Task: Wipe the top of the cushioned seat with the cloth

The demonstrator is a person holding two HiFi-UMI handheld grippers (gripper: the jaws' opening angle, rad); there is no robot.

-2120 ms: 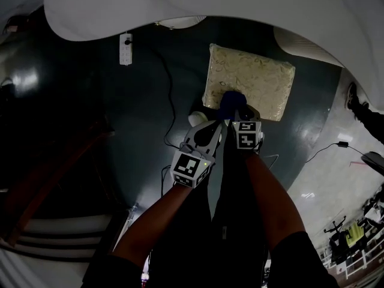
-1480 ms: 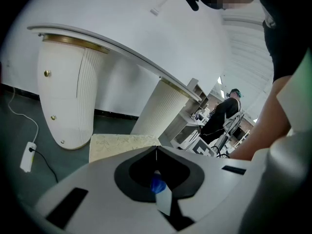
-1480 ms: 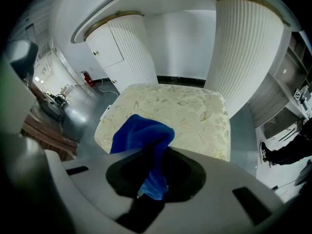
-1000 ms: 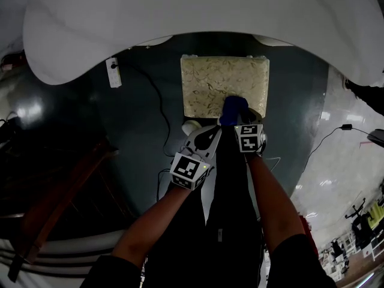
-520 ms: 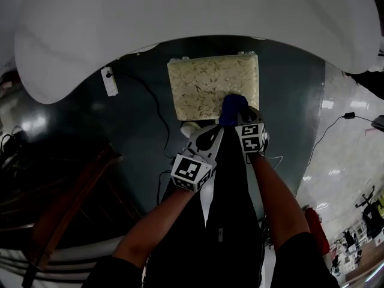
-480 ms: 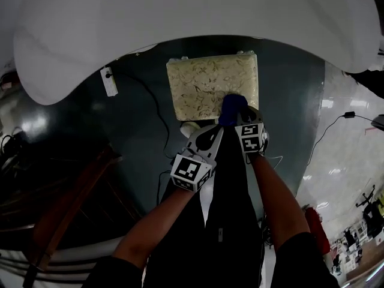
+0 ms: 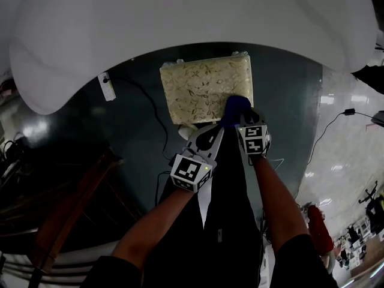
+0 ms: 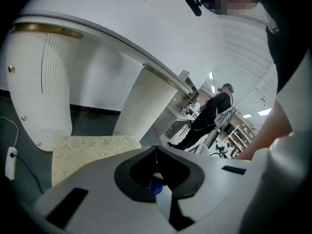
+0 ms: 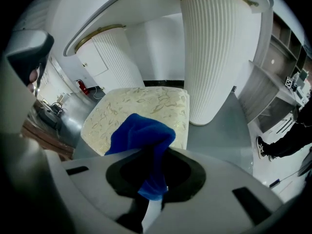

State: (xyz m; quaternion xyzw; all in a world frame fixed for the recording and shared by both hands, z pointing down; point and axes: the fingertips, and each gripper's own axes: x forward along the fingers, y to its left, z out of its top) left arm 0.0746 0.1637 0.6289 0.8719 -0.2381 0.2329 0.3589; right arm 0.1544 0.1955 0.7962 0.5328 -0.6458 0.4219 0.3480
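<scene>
Your right gripper [image 7: 245, 123] has its jaws pinching a blue cloth [image 9: 144, 135]. The cloth is soft and fuzzy, and it bunches into a rounded fold ahead of the tips. In the head view it lies over the near right corner of the cushioned seat [image 7: 207, 92]. Whether it presses on the fabric, you cannot tell.

The seat is a flat, squarish pad with rounded corners, covered in cream fabric with a pale leaf pattern. Most of its top lies open to the left of the cloth and beyond it.

Your left gripper [image 7: 211, 132] hangs just short of the seat's near edge. Its jaws are pressed together with nothing between them, so their tips meet in a thin seam in the left gripper view.

A white fluted column [image 9: 219, 52] stands close by the seat's far right corner, and a second column [image 8: 48, 82] rises on the left side. Above both spreads a broad, smooth white tabletop [image 7: 180, 35].

The floor [image 7: 282, 101] is dark and glossy. A small round white object [image 7: 187, 131] sits just beside the seat's near left corner. A white power strip [image 7: 106, 87] and its dark cable [image 7: 157, 122] lie on the floor to the seat's left.
</scene>
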